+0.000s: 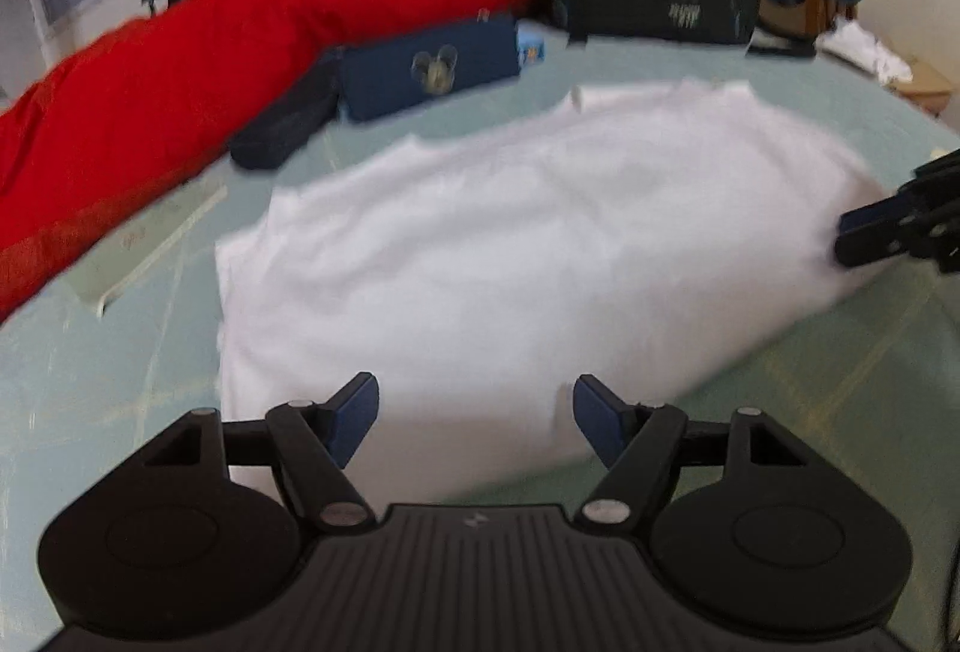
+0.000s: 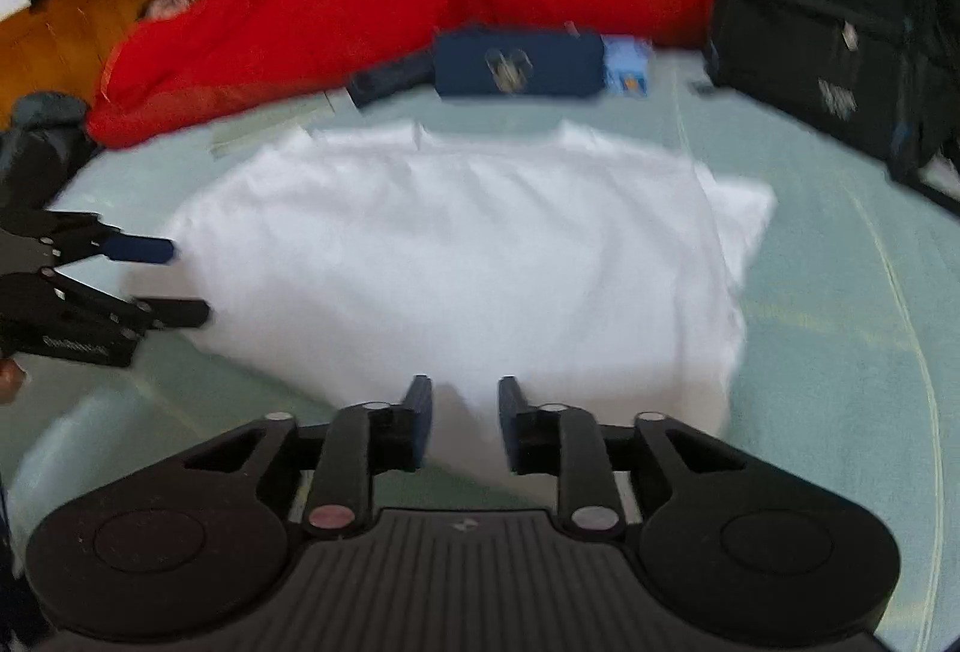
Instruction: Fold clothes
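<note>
Even, soft daylight; no hard shadows. Folded white cotton garment [image 1: 540, 256] overexposed, its creases washed out to a flat glare in both wrist views. Motion blur smears everything beyond that garment: long red fabric bolster [image 1: 240, 52], black nylon backpack [image 2: 840, 22]. Fisheye bends the pale green mat [image 2: 840, 292] near the frame edges; corners vignette white.
</note>
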